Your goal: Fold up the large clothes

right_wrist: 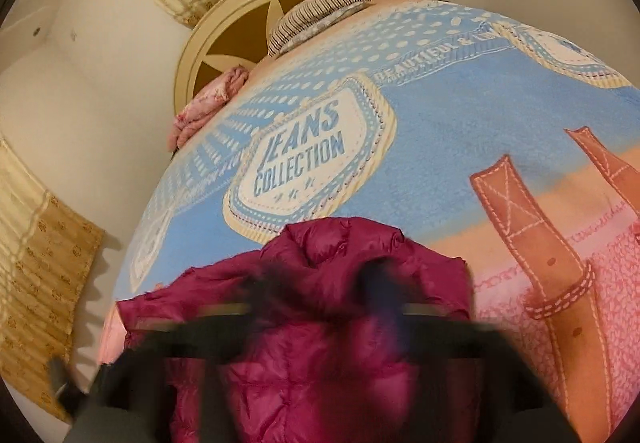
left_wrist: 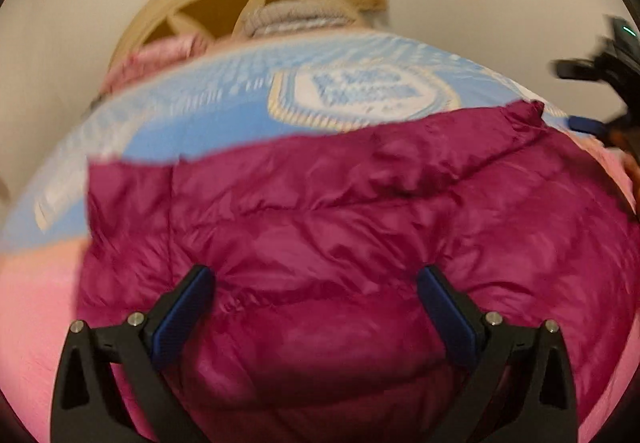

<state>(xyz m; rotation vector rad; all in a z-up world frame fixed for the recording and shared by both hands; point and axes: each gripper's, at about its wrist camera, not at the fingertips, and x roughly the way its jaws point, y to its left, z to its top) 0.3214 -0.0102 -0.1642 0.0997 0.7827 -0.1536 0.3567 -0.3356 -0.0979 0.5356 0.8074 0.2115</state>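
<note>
**Shiny magenta puffer on the bed, nothing gripped**

The puffer jacket (left_wrist: 340, 243) is glossy, quilted and crinkly, lying bunched on a fuzzy blue-and-pink blanket (right_wrist: 440, 123) printed "JEANS COLLECTION" on the bed. The left gripper (left_wrist: 316, 283) is spread wide just over the fabric, nothing pinched. The right gripper (right_wrist: 320, 283) is a dark motion smear, though it reads as wide apart too. A round cream headboard (right_wrist: 224, 19) and folded pillows (right_wrist: 316, 15) sit behind.

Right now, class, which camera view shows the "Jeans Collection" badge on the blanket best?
The right wrist view: the badge sits sharp and whole, its lettering readable. In the left wrist view the same badge is motion-blurred, its words illegible, with the magenta puffer jacket just below it.
</note>
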